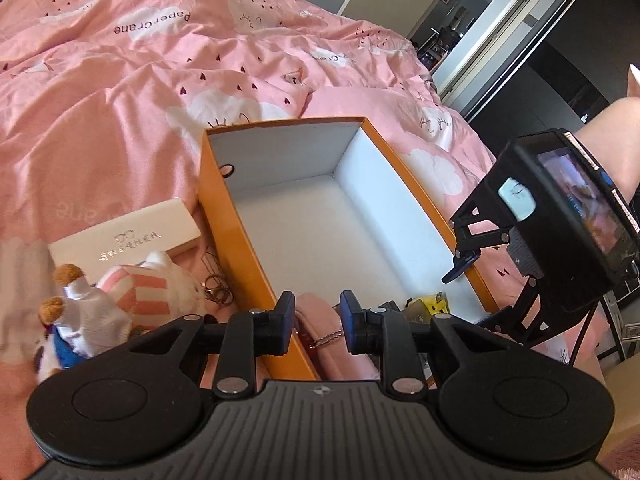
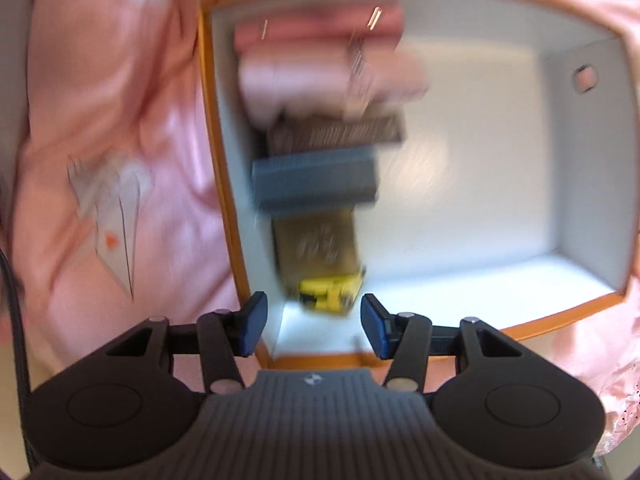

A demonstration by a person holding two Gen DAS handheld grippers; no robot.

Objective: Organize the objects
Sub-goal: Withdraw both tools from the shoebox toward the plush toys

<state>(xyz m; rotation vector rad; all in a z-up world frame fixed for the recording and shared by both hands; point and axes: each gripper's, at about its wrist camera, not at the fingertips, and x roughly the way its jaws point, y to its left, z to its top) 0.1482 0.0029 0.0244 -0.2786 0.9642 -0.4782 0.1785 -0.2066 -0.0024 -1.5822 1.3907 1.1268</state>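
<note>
An orange box (image 1: pixel 224 208) with a white inside lies open on the pink bed. In the right wrist view the box (image 2: pixel 500 184) holds a pink pouch (image 2: pixel 320 64), a dark brush (image 2: pixel 340 132), a blue-grey box (image 2: pixel 316 180), a brown packet (image 2: pixel 316 244) and a yellow item (image 2: pixel 328 292) along its left wall. My left gripper (image 1: pixel 316 324) is open over the box's near end, above the pink pouch (image 1: pixel 320 320). My right gripper (image 2: pixel 312 328) is open and empty above the box's near wall; it also shows in the left wrist view (image 1: pixel 464 270).
Left of the box lie a white glasses case (image 1: pixel 128 236), a pink striped plush (image 1: pixel 152 288), a teddy in white (image 1: pixel 80 300) and metal rings (image 1: pixel 218 288). The pink duvet (image 1: pixel 160 80) covers the bed. A doorway (image 1: pixel 500 20) is at the far right.
</note>
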